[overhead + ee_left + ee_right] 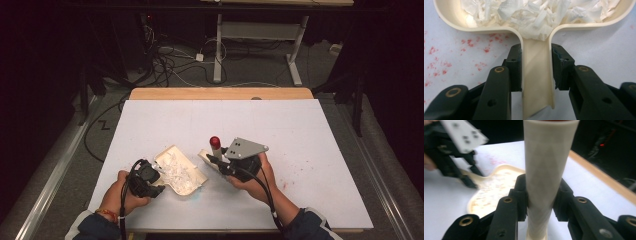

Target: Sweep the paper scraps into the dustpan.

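White tabletop [300, 150]: left tool [536, 67] clamps dustpan [536, 82]; right tool [541, 197] clamps brush handle [546, 170], bristles hidden.

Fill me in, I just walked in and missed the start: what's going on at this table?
A person is working with a gripper in each hand over a white table. The left gripper is shut on the handle of a cream dustpan, which lies on the table holding shredded white paper. The right gripper is shut on the cream handle of a brush with a red end cap, held beside the dustpan.
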### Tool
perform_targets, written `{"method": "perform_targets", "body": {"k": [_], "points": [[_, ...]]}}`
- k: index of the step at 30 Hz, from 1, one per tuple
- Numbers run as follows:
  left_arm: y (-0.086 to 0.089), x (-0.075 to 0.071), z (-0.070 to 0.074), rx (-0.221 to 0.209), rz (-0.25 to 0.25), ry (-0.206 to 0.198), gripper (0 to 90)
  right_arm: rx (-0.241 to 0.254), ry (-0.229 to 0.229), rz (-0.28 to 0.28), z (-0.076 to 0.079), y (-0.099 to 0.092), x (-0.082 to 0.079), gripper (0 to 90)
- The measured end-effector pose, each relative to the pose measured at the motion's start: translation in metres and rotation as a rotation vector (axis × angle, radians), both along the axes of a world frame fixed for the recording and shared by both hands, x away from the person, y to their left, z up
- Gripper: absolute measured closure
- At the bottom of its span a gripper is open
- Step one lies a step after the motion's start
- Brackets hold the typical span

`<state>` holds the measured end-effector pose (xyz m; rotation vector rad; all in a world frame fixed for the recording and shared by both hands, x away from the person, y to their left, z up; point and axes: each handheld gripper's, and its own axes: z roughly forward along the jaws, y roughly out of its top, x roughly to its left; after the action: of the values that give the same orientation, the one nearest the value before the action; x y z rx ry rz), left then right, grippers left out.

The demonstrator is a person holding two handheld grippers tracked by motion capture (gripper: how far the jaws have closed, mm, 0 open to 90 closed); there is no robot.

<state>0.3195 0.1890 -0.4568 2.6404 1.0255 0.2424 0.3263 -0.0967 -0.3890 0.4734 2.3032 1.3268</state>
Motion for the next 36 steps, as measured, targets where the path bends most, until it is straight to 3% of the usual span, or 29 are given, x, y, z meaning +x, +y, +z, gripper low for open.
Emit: {"method": "perform_targets", "body": {"k": [3,11,14,23,25,28,31,36], "points": [[-0.003,-0.002,0.001,0.001,-0.002,-0.002,62.9,-0.017,-0.019,0.019,-0.003,0.014,-0.005,70.2],[-0.005,-0.001,-0.001,-0.028,0.010,-0.007,62.9,0.050,0.010,0.085,0.000,0.034,-0.006,70.3],[-0.004,-0.002,0.000,-0.046,0.012,-0.006,62.9,0.081,0.024,0.091,0.005,0.032,-0.006,70.3],[-0.005,-0.002,-0.002,-0.038,0.015,-0.003,62.8,0.116,-0.019,0.045,0.022,0.011,-0.007,70.3],[-0.006,-0.002,-0.002,-0.037,0.015,-0.003,62.8,0.110,-0.040,0.022,0.025,0.002,-0.007,70.3],[-0.006,-0.002,-0.002,-0.031,0.015,-0.001,62.8,0.096,-0.031,0.008,0.025,-0.002,-0.008,70.3],[-0.007,-0.002,-0.002,-0.030,0.017,-0.003,62.8,0.056,-0.039,-0.014,0.019,-0.007,-0.009,70.3],[-0.007,-0.002,-0.003,-0.029,0.021,-0.002,62.8,0.050,-0.029,-0.025,0.012,-0.010,-0.009,70.3]]}}
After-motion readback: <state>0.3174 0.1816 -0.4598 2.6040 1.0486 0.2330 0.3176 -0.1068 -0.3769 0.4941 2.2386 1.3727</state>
